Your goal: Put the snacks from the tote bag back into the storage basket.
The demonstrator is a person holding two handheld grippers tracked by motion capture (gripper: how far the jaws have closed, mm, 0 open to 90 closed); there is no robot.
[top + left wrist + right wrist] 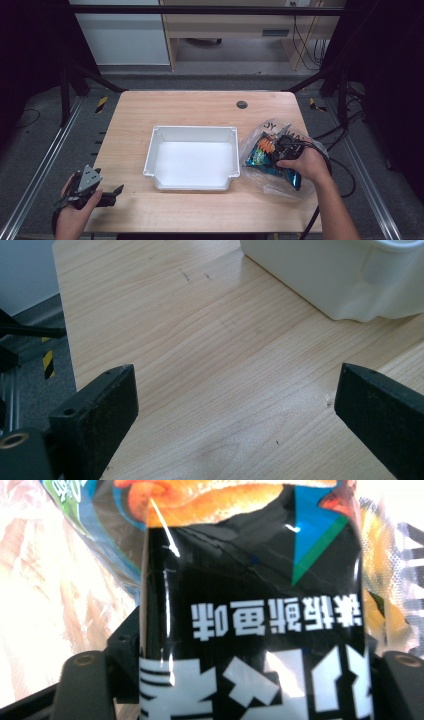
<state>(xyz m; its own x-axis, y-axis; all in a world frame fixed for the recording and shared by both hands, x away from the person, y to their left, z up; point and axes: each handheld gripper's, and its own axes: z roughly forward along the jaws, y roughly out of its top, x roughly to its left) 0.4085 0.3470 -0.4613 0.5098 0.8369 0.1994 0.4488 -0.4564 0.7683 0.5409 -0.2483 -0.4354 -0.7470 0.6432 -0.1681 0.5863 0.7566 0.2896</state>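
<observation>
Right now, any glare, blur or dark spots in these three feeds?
High view: the table is evenly lit, the surroundings fall to black, and the clear plastic bag shows some sheen. Left gripper view: the wood grain is sharp, the white tray is nearly blown out. Right gripper view: the black snack packet is close and soft, with glare streaks; the background is overexposed.

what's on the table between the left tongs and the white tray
Nothing: bare wooden table lies between the open left tongs and the white tray, as the left gripper view shows.

Stood mid-table: a tub, with a snack-filled plastic bag just right and the left gripper well left.
</observation>
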